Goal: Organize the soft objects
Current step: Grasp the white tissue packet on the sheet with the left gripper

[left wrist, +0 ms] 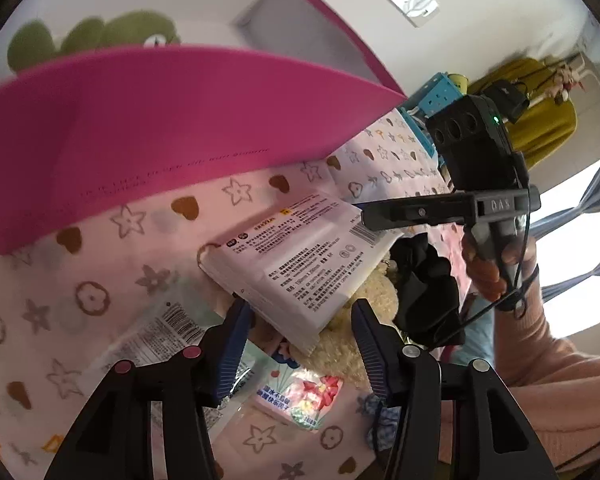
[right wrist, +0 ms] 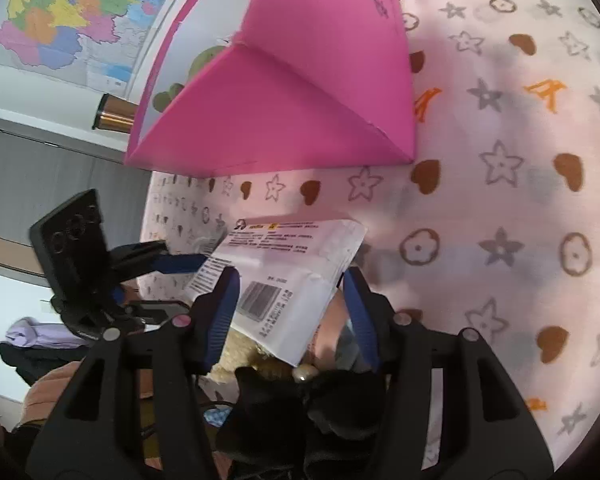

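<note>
left wrist view shows the left gripper (left wrist: 300,312) at 6 o'clock with its blue jaws partly open. a white tissue pack (left wrist: 296,256) lies tilted in the middle, with one end between the jaws, but the pads do not press on it. the pack rests on a fluffy cream toy (left wrist: 364,320) and a pile of other soft things. just beside it at 4 o'clock is a black cloth (left wrist: 428,292). a flowery packet (left wrist: 300,396) lies near 6 o'clock. a big pink box (left wrist: 148,128) fills the picture from 9 to 12 o'clock, and green plush toys (left wrist: 88,38) peek over its edge at 11 o'clock. everything sits on a pink cloth with stars and hearts (left wrist: 32,320). the right gripper (left wrist: 364,212) reaches in from 3 o'clock, held by a hand (left wrist: 488,264) in a pink sleeve.

right wrist view shows the right gripper's jaws partly open too, with the pack's corner between them, not squeezed. a map (right wrist: 60,12) hangs at 10 o'clock.
</note>
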